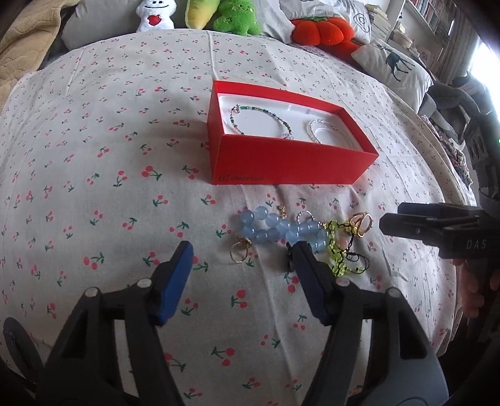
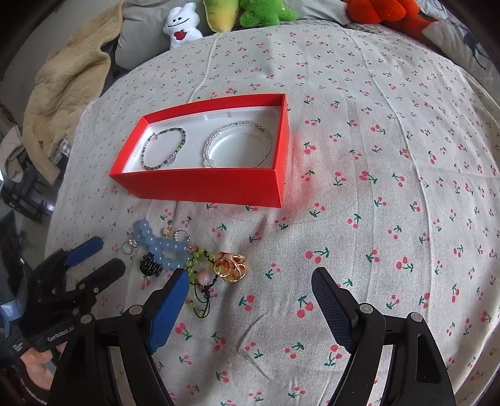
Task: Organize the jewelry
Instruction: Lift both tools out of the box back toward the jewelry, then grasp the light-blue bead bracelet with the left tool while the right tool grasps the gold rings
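A red box (image 1: 290, 162) (image 2: 200, 184) sits on the cherry-print bed sheet. It holds a green beaded bracelet (image 1: 259, 120) (image 2: 164, 146) and a clear beaded bracelet (image 1: 325, 129) (image 2: 237, 143). In front of it lies a pile: a blue bead bracelet (image 1: 278, 229) (image 2: 162, 246), a yellow-green beaded cord (image 1: 337, 250) (image 2: 200, 265), gold rings (image 1: 361, 223) (image 2: 231, 268), a small gold ring (image 1: 239, 253) and a black clip (image 2: 150, 265). My left gripper (image 1: 242, 254) (image 2: 97, 253) is open, just before the pile. My right gripper (image 2: 250, 281) (image 1: 387, 223) is open, beside the gold rings.
Plush toys (image 1: 200, 15) (image 2: 225, 15) and pillows (image 1: 393, 65) line the far edge of the bed. A beige blanket (image 2: 68, 84) hangs at the left. Bookshelves (image 1: 428, 18) stand at the far right.
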The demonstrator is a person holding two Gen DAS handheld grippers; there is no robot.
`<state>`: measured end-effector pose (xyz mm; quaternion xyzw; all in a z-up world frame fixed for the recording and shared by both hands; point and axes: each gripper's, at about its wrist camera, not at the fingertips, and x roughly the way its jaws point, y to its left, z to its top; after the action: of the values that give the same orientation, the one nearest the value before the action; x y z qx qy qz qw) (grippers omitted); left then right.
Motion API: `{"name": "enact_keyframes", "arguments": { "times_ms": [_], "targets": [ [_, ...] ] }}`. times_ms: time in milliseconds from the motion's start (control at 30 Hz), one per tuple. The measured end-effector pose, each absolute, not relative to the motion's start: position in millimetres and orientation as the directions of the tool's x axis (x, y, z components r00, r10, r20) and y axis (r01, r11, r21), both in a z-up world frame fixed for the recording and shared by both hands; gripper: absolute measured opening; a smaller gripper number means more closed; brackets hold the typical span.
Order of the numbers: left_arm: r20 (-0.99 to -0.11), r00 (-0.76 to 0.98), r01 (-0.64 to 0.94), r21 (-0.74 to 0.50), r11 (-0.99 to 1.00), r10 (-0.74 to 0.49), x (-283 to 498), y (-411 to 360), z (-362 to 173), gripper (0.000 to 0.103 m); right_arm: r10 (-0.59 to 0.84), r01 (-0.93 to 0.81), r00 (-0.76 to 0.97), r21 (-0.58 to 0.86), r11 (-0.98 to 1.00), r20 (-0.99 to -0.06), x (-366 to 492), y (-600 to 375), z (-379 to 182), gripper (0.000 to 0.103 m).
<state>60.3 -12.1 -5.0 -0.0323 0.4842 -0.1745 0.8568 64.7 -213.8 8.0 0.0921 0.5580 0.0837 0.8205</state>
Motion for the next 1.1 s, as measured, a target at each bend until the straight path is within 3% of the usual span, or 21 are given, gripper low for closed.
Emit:
{"name": "enact_keyframes", "arguments": {
  "times_ms": [133,233,400,500,767,833,1100],
  "targets": [
    [-0.822,0.427,0.229,-0.304,0.925,-0.376,74,-15,-7,0.042,0.242,-0.024,0.361,0.25,0.968,-0.901,68,-218,9,0.082],
    [-0.822,0.406,0.229,-0.331,0.915,-0.399,76,-23,-4,0.036,0.236,-0.021,0.364,0.246,0.969,-0.901,72,-219,10,0.082],
    [-0.843,0.357,0.215,-0.344,0.914,-0.402,81,-40,-5,0.033,0.236,-0.017,0.366,0.248,0.969,-0.9,75,-221,10,0.082],
    [-0.876,0.343,0.172,-0.297,0.939,-0.339,88,-48,-12,0.032,0.236,-0.015,0.365,0.247,0.969,-0.901,75,-221,10,0.082],
    [-0.906,0.37,0.143,-0.162,0.976,-0.205,95,-62,-15,0.018,0.24,0.01,0.346,0.259,0.966,-0.907,76,-226,4,0.081],
    [-0.905,0.372,0.14,-0.163,0.977,-0.204,95,-61,-14,0.013,0.252,0.019,0.341,0.275,0.961,-0.905,76,-227,2,0.081],
    [-0.874,0.41,0.178,-0.203,0.963,-0.26,83,-55,14,0.013,0.293,-0.003,0.33,0.309,0.951,-0.897,80,-212,4,0.074]
  ]
}}
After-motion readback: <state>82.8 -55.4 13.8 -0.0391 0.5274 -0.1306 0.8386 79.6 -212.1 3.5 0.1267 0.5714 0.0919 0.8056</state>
